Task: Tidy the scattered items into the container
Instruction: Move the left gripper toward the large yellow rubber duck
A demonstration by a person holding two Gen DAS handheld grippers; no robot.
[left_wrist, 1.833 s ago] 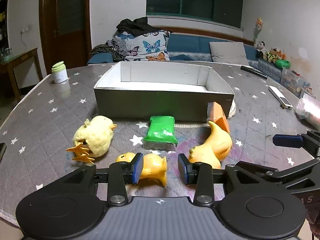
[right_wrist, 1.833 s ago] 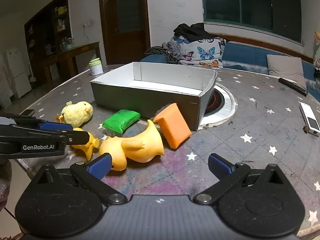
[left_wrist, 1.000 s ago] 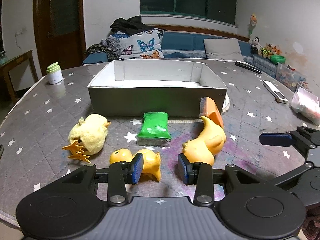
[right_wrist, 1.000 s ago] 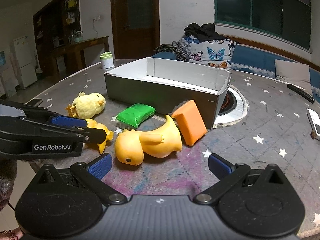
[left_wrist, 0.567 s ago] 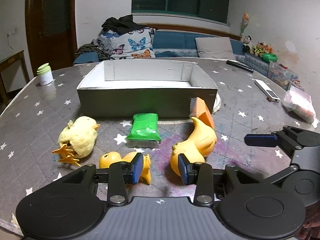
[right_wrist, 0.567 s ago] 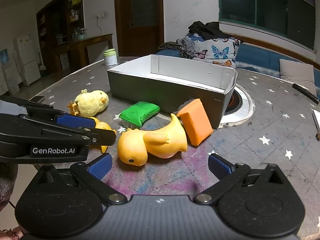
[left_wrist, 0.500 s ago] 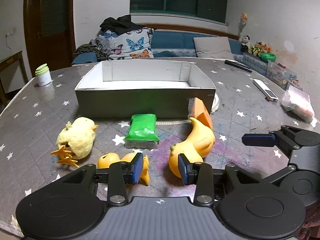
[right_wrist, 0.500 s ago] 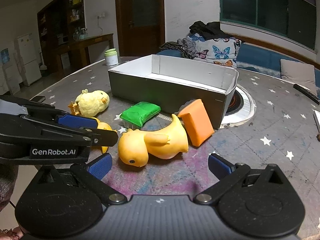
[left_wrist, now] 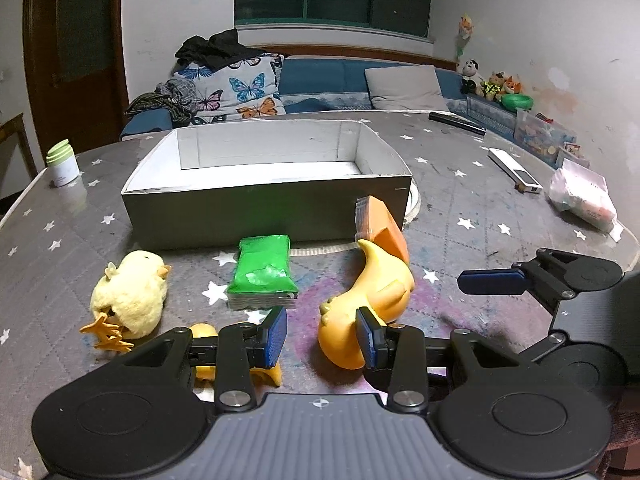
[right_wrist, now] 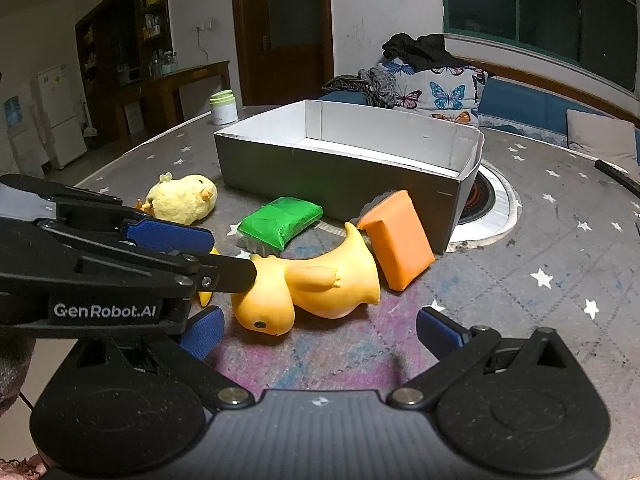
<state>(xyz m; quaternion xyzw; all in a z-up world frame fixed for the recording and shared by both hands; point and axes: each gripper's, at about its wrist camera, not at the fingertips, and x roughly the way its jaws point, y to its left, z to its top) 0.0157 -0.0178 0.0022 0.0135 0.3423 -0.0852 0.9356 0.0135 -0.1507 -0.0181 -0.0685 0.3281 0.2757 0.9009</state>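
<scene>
The grey box (left_wrist: 264,212) stands mid-table, with my scattered items along its near wall: plush chick (left_wrist: 130,296), green packet (left_wrist: 264,270), large rubber duck (left_wrist: 370,300), orange block (left_wrist: 384,226) leaning at its corner. My left gripper (left_wrist: 322,336), jaws narrowly parted and empty, hovers between the large duck and a small duck (left_wrist: 202,332) at the table's near edge. My right gripper (right_wrist: 318,330) gapes wide, empty, before the large duck.

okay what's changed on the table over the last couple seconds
Both grippers drew back toward the table's near edge; the left gripper, open, now has the small yellow duck partly under it. The right gripper stays open. Nothing was grasped; the toys and box haven't moved.
</scene>
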